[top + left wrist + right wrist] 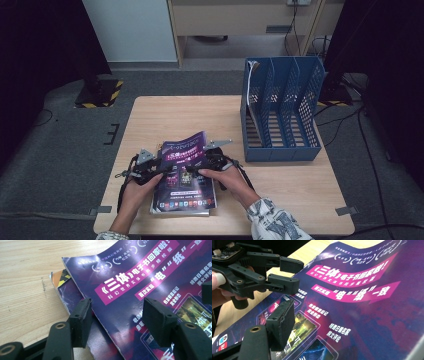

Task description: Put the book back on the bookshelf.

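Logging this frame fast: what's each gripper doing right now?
Left gripper: open, jaws straddling the edge of the lifted purple magazine cover.
Right gripper: one jaw visible over the cover; open or shut cannot be told.

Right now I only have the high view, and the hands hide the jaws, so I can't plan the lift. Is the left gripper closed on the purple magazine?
Observer: No. The left gripper is open, with the edge of the purple magazine running between its jaws.
Operator: Is there anything under that magazine?
Observer: Yes, a second magazine with an orange corner lies beneath it.
Operator: Is the cover lying flat?
Observer: No. The right gripper view shows the cover bowed upward.
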Motion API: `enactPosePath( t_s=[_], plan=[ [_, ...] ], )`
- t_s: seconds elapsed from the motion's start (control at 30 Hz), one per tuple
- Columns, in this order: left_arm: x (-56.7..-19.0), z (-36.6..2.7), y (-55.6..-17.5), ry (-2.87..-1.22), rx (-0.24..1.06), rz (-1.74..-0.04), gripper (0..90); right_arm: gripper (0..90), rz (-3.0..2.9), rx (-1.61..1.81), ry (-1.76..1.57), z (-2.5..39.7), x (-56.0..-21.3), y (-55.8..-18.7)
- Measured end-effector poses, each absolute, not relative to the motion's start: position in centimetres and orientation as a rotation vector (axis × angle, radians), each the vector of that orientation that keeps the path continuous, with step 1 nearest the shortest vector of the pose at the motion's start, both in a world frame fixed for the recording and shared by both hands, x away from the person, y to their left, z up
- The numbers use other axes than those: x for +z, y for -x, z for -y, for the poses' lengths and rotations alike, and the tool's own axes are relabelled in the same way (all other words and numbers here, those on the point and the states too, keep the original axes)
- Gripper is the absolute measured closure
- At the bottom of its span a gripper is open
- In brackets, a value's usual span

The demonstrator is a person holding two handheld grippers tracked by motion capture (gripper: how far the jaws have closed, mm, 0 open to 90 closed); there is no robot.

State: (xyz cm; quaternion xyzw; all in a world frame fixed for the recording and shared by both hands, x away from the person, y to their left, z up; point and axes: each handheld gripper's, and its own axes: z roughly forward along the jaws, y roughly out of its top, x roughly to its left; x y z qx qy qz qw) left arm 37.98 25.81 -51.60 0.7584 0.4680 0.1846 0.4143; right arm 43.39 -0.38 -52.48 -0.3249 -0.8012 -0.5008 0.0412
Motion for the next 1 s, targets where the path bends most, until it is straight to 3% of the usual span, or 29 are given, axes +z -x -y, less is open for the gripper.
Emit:
enactPosePath(
  t_s=[0.2, 0.67, 1.0],
  plan=[
    [-51.6, -25.8, -38.0, -1.906, 0.464, -1.177, 40.7, 30.1, 2.457, -1.525, 0.994, 0.4, -52.4, -43.4],
    [-51.3, -26.1, -38.0, -1.887, 0.413, -1.166, 38.0, 75.6, 2.371, -1.654, 1.081, 1.0, -50.8, -43.1],
    [-50.5, -26.8, -38.0, -1.782, 0.393, -1.159, 30.6, 77.9, 2.460, -1.771, 0.978, 1.2, -48.8, -42.1]
  ],
)
